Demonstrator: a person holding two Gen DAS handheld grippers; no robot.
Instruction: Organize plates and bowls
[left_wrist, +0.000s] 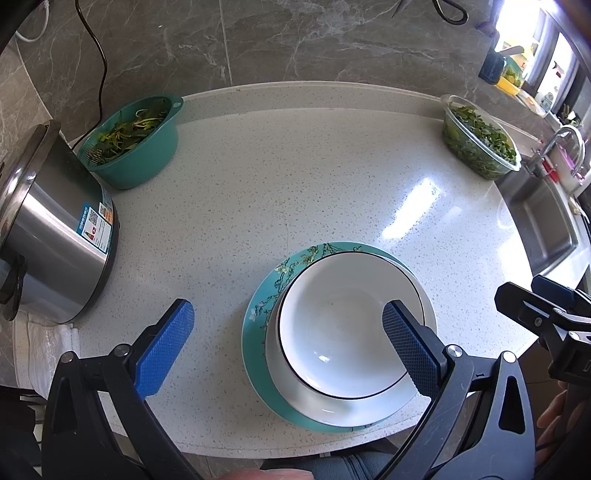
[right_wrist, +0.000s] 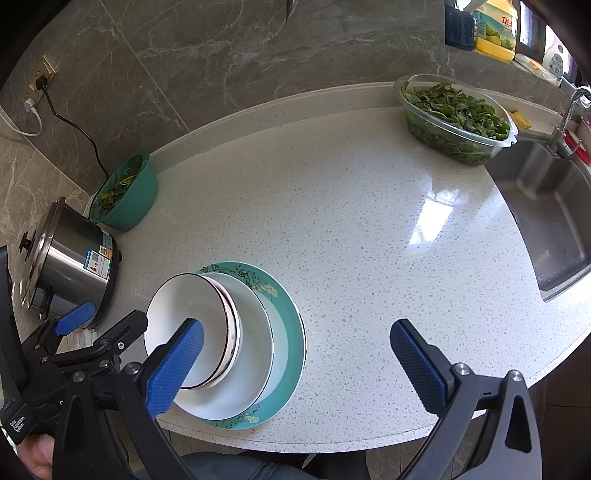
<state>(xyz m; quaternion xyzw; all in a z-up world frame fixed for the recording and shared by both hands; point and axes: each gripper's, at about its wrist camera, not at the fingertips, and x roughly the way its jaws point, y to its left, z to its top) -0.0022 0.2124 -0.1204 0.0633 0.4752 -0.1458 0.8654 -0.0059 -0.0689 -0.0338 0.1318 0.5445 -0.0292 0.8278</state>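
Glossy white bowl (left_wrist: 347, 328), nested, perhaps two | teal plate (left_wrist: 258, 306) beneath | both grippers' jaws apart

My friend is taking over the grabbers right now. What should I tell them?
Left gripper: open, empty; one finger is over the white bowl, the other over bare counter.
Right gripper: open, empty, beside the stack.
Things: the white bowl sits in a white plate, on the teal flowered plate, near the front edge of the counter.
Done: these three look stacked.
Left: no other loose plates or bowls show; straighten the stack if wanted.
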